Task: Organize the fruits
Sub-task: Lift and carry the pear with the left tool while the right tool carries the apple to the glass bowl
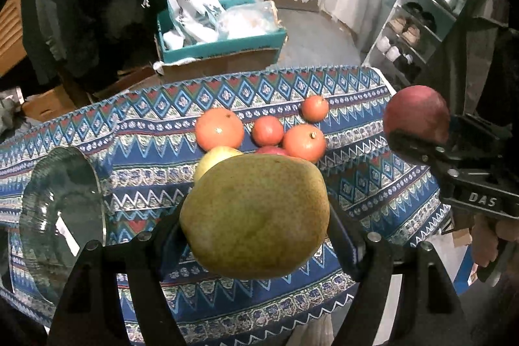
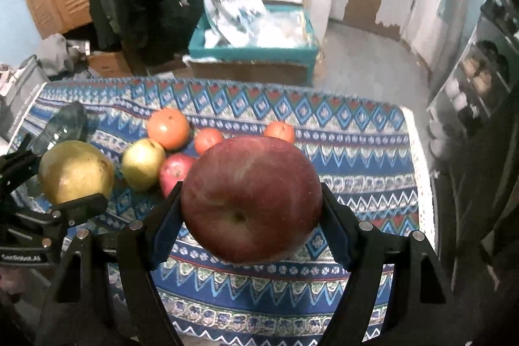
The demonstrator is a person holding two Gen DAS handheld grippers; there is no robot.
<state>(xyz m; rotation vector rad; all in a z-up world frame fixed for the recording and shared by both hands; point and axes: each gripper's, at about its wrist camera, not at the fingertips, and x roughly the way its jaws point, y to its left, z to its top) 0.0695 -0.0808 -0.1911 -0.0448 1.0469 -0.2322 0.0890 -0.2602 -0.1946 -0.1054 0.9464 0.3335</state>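
A big green-yellow pear (image 1: 256,216) fills the left wrist view, with my left gripper (image 1: 254,226) shut on its sides, above the patterned tablecloth (image 1: 373,184). My right gripper (image 2: 251,213) is shut on a large red apple (image 2: 251,200), also off the table. Each sees the other: the apple (image 1: 416,112) at the right, the pear (image 2: 76,172) at the left. On the cloth beyond lie several oranges (image 1: 219,129), a smaller yellow-green fruit (image 2: 142,164) and a second red apple (image 2: 176,172). A clear glass dish (image 1: 61,216) stands at the left.
Behind the table a teal box (image 1: 220,44) holds white bags on a cardboard carton. A shoe rack (image 1: 418,21) stands at the right by the wall. Dark clothing hangs at the back left. A hand (image 1: 486,242) grips the right tool's handle.
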